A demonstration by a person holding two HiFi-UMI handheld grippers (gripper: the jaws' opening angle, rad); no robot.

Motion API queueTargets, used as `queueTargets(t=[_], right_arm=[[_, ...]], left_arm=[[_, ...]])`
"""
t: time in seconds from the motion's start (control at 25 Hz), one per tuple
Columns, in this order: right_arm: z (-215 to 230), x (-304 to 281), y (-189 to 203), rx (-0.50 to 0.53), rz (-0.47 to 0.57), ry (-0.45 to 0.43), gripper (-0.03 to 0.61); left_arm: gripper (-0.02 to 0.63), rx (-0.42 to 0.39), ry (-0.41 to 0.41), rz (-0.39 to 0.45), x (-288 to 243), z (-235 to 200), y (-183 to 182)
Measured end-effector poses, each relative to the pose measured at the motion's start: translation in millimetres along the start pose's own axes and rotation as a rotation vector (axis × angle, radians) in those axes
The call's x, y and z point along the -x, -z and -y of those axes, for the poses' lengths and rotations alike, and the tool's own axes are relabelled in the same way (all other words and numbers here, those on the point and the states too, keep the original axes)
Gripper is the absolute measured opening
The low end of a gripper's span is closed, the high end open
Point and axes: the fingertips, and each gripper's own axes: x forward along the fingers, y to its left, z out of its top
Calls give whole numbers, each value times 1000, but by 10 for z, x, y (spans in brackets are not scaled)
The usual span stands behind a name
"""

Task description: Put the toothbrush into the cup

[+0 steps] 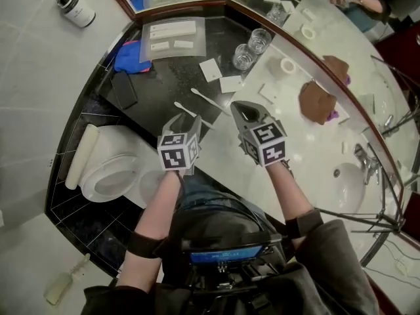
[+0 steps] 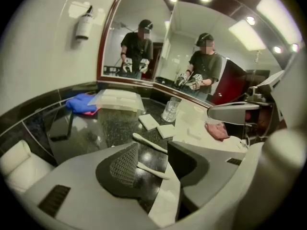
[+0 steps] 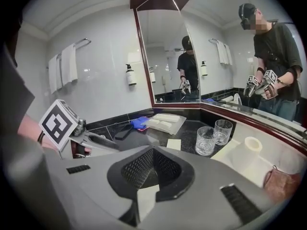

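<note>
Two slender white toothbrushes lie on the black counter (image 1: 157, 77): one farther (image 1: 210, 102) (image 2: 149, 143), one nearer (image 1: 187, 111) (image 2: 152, 170). Two clear glass cups (image 1: 243, 56) (image 1: 259, 39) stand upright behind them; the right gripper view has them at the right (image 3: 205, 141) (image 3: 222, 131). My left gripper (image 1: 185, 122) (image 2: 153, 159) hangs open just above the nearer toothbrush, which shows in the gap between its pads, untouched. My right gripper (image 1: 241, 110) (image 3: 152, 164) is shut with nothing in it, to the right of the toothbrushes and pointing toward the cups.
A blue cloth (image 1: 129, 56), a black flat case (image 1: 123, 88) and a clear tray of white packets (image 1: 172, 37) sit at the counter's back left. Two white cards (image 1: 210, 69) (image 1: 231, 84) lie near the cups. Mirror wall right; toilet (image 1: 108, 176) below the counter's edge.
</note>
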Motion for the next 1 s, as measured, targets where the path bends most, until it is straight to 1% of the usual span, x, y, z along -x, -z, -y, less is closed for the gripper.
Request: queueTargets(t=[0.08,0.2,0.28,0.32,0.48,0.72,0.88,1.0], right_arm=[[-63,-61,38,14,-17,-20,15],[-91,-132,87,25,-33,-36,15],[-84,-164,111,25,-41,-39,15],[-75,-178,120,24,-45,-39,15],[-27,-241,145,7,-55,-40,15],[64,-360,245,-21,-78,-42,15],[119,-424,321,-33,-97,-41,15],[192,-444,361,-41,-106,-32,15]], left_arm=[[211,94,-32,-46,-95,-103,170],[213,220,-92,-114,-214,-279,368],[213,286,-111,-145,-290,-354,458],[213,307,-116,-155,-324,-382,485],[213,339,-136,-187,-446,-465,526],[213,415,-173,-218,-645,-583,541],[213,441,-205,-256,-748,-653,594],[213,447,-232,-282,-803,-691,636]])
